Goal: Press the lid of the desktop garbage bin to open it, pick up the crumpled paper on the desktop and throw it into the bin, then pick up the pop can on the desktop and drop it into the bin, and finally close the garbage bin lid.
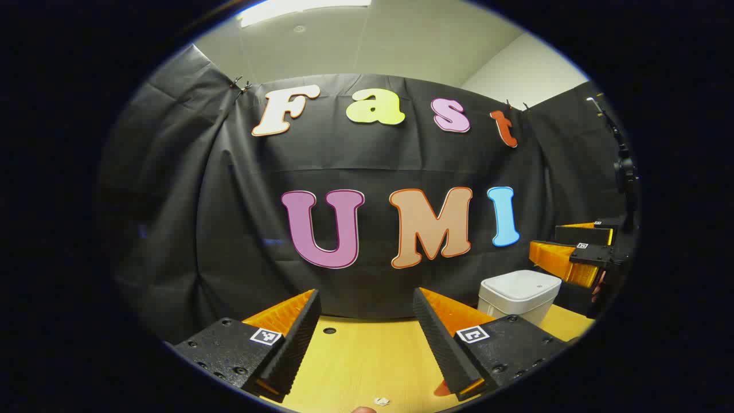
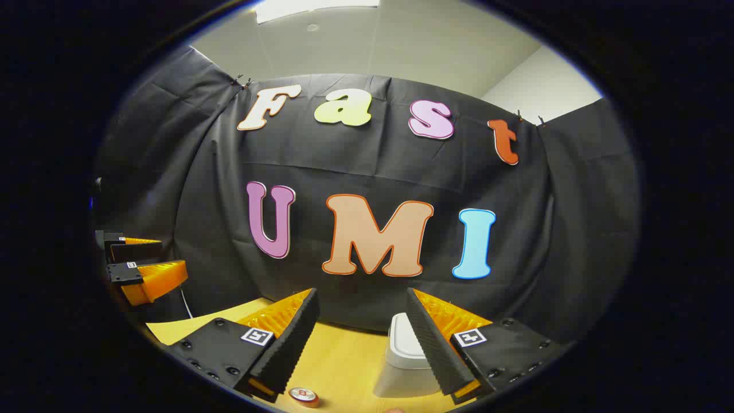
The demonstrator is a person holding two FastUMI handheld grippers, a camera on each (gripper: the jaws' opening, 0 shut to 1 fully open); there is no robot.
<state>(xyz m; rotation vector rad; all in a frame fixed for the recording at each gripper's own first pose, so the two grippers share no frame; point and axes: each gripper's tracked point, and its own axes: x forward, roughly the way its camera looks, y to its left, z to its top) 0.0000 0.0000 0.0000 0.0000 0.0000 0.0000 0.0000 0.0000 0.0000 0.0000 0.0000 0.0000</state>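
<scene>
Surface: pale wooden surface (image 1: 367, 355) before a black cloth wall, low in both views.
Bin: white garbage bin (image 1: 519, 295), lid down, at lower right of the left gripper view; in the right gripper view it stands at bottom centre, just beyond the fingers.
Left hand-held gripper (image 1: 367, 344): released, jaws spread, empty.
Right hand-held gripper (image 2: 361, 344): released, empty; nearer the bin, so likely the one to press the lid.
Pop can (image 2: 303, 396): upright, bottom edge of the right gripper view, left of the bin.
Crumpled paper (image 1: 381, 401): small white scrap, bottom centre of the left gripper view.
</scene>
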